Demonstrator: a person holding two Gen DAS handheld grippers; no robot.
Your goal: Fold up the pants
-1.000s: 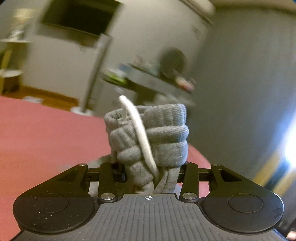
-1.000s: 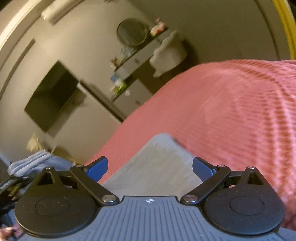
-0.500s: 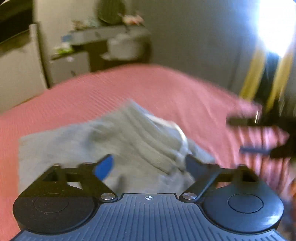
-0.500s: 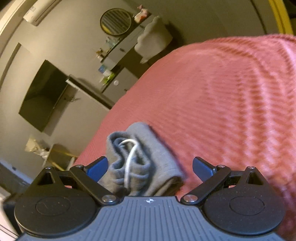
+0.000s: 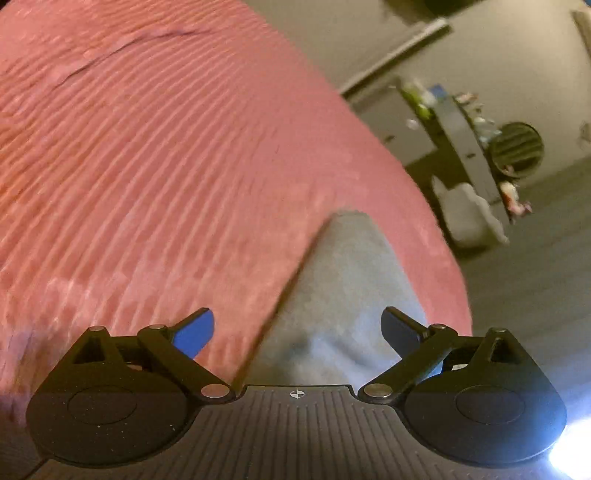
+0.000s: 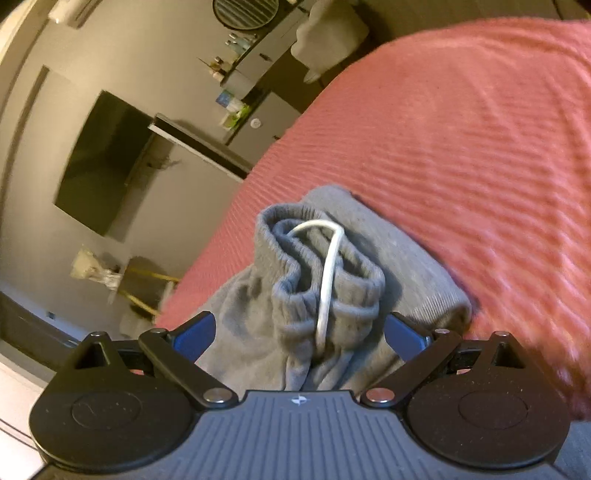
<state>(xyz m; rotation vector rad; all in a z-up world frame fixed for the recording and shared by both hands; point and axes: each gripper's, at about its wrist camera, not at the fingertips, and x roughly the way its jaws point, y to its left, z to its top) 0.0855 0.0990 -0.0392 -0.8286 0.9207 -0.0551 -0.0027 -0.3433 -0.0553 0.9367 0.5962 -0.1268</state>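
Bedspread (image 5: 155, 177), salmon-red with a fine ribbed weave, fills most of both views and carries a few shallow creases toward its far side in the left wrist view. On it lie the grey pants (image 6: 332, 280), folded into a compact bundle near the bed's edge. In the right wrist view the gathered waistband (image 6: 295, 236) faces the camera, bunched into loops, with a white drawstring (image 6: 328, 273) arching over it and running down the front. In the left wrist view only a smooth, tapering grey part of the pants (image 5: 347, 291) shows, lying flat on the bedspread and reaching in between the fingers.

The left gripper (image 5: 297, 326) is spread wide, its blue-padded fingers standing either side of the grey cloth; whether they touch it cannot be told. The right gripper (image 6: 299, 330) is likewise spread wide, the bundle sitting between its fingers and not pinched by them.

Beyond the bed the room is dim. A dark wall-mounted screen (image 6: 99, 166) hangs on a pale grey wall, with a long ledge (image 6: 199, 144) just beside it. Further along stands a dresser (image 6: 255, 70) crowded with small bottles and items, a round slatted object (image 6: 245, 13) above it, and a white garment or cloth (image 6: 328, 37) draped beside it. The same dresser (image 5: 461, 136) and round object (image 5: 517, 147) appear in the left wrist view, blurred. A strong white glare (image 5: 576, 454) burns in that view's lower right corner.
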